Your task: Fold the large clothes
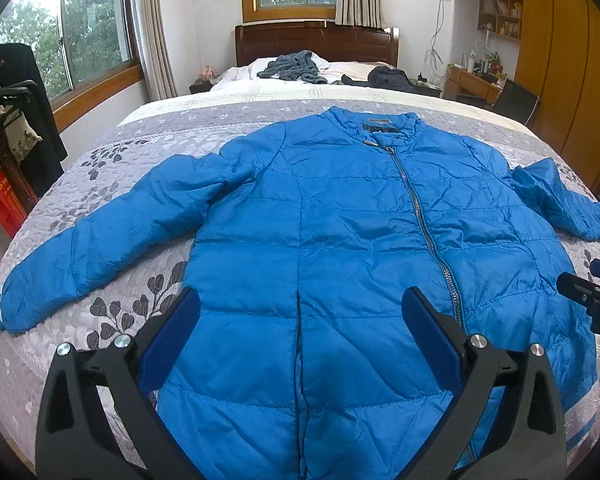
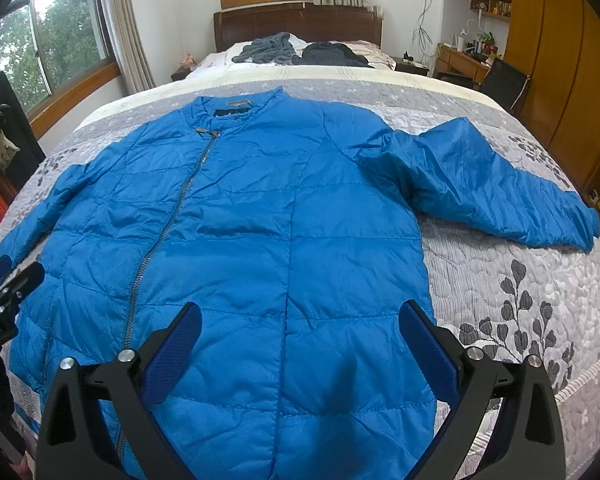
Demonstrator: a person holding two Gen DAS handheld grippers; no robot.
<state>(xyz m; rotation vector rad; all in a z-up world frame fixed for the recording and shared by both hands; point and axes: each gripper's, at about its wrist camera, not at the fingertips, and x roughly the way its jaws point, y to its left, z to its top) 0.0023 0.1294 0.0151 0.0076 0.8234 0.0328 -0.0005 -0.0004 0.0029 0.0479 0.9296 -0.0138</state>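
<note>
While both claws hang spread wide and holding nothing, the left claw (image 1: 300,312) sits over the lower left half of the blue jacket (image 1: 360,220) and the right claw (image 2: 300,316) over its lower right half, neither touching the fabric as far as the views show. Outward from them, the jacket lies front up and zipped on the bed (image 1: 100,320), its collar (image 1: 374,122) pointing toward the headboard (image 1: 316,40). One sleeve (image 1: 100,232) stretches out over the left side of the quilt, and the other sleeve (image 2: 492,184) angles off to the right.

It looks like a quilted puffer: light, soft and springy, with a slick shell that would likely slide between the pads and puff back after a fold. A pinch at a cuff or a stitched seam, or at the hem corners, should hold better than the smooth panels. Other dark clothes (image 1: 296,66) lie heaped near the pillows.
</note>
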